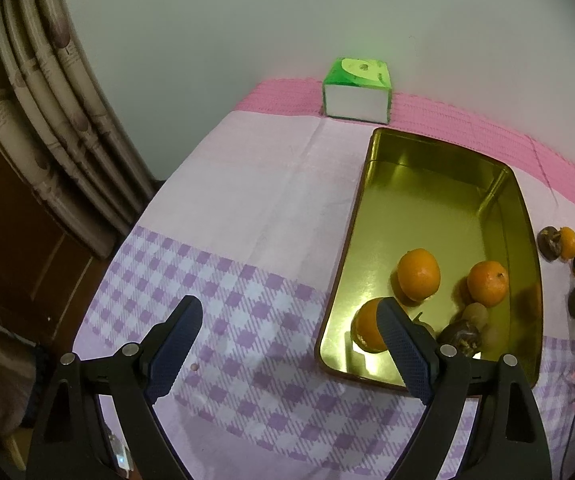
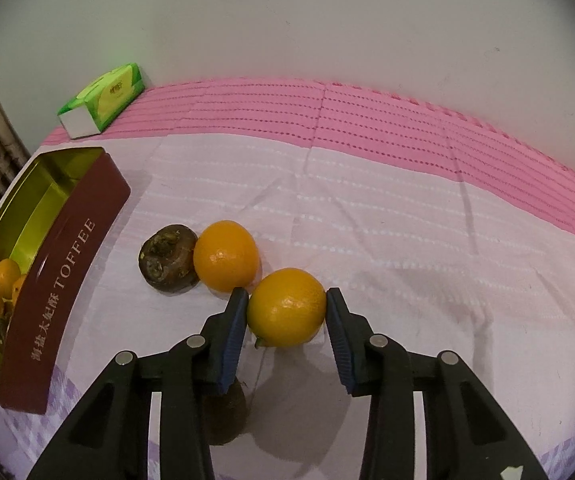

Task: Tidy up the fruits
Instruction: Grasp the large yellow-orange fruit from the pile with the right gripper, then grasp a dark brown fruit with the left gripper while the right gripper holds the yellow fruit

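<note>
Orange fruit (image 2: 286,307) on tablecloth (image 2: 367,220), pinched between both pads of right gripper (image 2: 287,308). Second orange (image 2: 225,255) and brown fruit (image 2: 169,259) just behind. Left gripper (image 1: 291,324) spread wide, empty, beside gold tin (image 1: 435,184) holding other fruits.

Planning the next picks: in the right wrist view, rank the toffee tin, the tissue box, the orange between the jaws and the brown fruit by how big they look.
1. toffee tin
2. orange between the jaws, though nearness to the camera inflates it
3. tissue box, far back, so likely bigger than it looks
4. brown fruit
</note>
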The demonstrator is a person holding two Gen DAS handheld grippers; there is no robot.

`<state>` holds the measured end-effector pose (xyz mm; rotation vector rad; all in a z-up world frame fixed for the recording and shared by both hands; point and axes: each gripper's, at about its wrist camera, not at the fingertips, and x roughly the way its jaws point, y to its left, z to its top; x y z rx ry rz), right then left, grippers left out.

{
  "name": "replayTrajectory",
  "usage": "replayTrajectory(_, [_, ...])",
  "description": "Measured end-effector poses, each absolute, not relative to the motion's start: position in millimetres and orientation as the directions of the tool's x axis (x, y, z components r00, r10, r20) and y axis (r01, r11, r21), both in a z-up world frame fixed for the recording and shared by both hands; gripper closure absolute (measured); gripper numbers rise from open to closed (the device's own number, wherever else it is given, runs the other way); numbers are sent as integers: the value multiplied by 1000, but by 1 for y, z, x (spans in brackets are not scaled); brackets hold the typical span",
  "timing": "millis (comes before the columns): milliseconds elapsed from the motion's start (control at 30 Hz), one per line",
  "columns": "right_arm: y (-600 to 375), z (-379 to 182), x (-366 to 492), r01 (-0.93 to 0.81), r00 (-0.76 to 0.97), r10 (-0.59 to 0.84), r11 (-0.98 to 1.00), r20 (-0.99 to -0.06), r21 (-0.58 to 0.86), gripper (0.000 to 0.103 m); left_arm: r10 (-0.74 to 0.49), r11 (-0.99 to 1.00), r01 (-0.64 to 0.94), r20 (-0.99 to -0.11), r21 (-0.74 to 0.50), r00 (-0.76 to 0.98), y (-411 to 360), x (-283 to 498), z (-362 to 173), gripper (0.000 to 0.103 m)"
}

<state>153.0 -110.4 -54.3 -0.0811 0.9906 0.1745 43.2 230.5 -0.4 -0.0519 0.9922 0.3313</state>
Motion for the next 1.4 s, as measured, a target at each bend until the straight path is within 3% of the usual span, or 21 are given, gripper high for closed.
replayTrajectory(367, [-155, -54, 113, -160, 603, 31, 984, -797, -83, 67, 204, 974, -196, -796, 109, 570, 197, 41, 15, 14])
replayTrajectory(700, [-207, -54, 90, -81, 635, -22, 992, -772, -95, 67, 37, 999, 6, -791, 51, 611, 96, 57, 29, 14])
replayTrajectory(1033, [-222, -59, 78, -79, 656, 0, 995, -755, -68, 67, -150, 975, 220, -837, -36, 526, -12, 86, -9, 14])
replayTrajectory(1400, [-228, -59, 77, -78, 655, 26, 996, -755, -33, 68, -184, 966, 249, -854, -67, 486, -51, 116, -33, 14])
